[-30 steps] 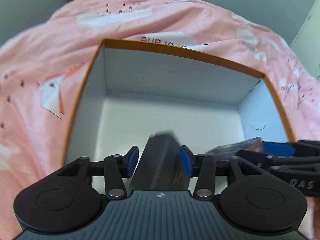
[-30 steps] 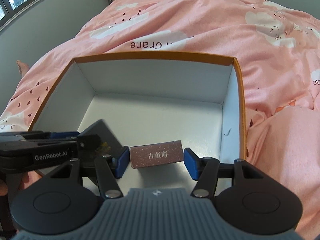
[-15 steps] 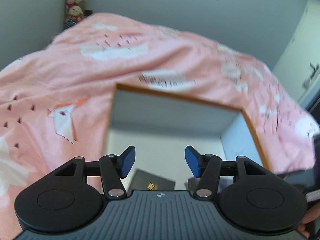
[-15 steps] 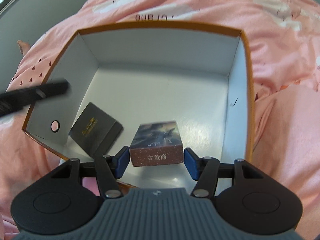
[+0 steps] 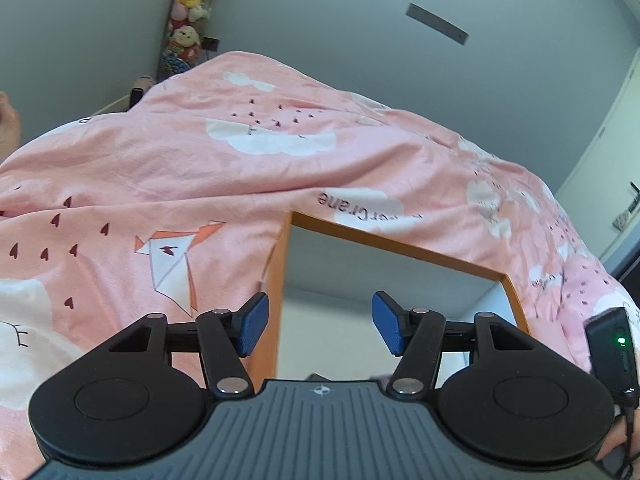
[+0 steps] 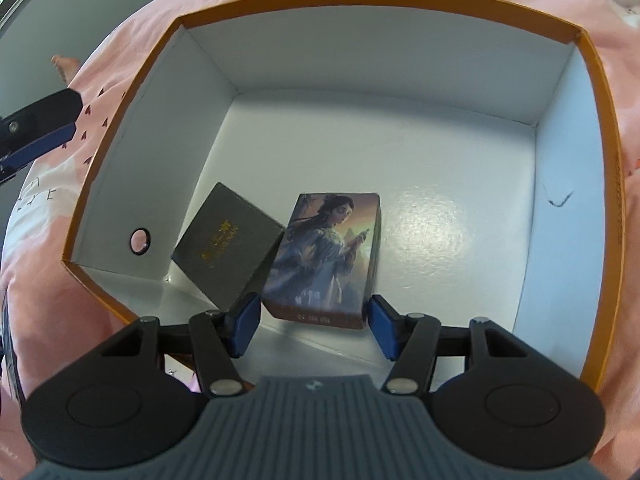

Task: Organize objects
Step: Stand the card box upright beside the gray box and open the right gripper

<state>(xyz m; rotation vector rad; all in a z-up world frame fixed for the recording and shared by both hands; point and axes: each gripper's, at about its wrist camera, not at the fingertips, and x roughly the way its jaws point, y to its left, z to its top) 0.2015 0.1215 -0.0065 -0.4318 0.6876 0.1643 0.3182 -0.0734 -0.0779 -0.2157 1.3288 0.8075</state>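
An orange-rimmed box with a white inside [image 6: 400,140] lies on the pink bedspread; its rim also shows in the left wrist view [image 5: 396,250]. In it lie a black box with gold lettering [image 6: 226,248] and, touching its right side, a box with a painted woman on top [image 6: 328,252]. My right gripper [image 6: 314,330] is open above the painted box's near end, its pads just apart from the box sides. My left gripper [image 5: 320,330] is open and empty, raised above the box's left wall.
The pink bedspread [image 5: 200,168] with cloud prints surrounds the box on all sides. Grey walls stand behind the bed. Plush toys [image 5: 188,12] hang in the far corner. The left gripper's finger [image 6: 36,126] shows at the left edge of the right wrist view.
My left gripper let go of the black box, which now lies in the orange box, and rose up and left. My right gripper set the painted box down flat and its jaws opened off it.
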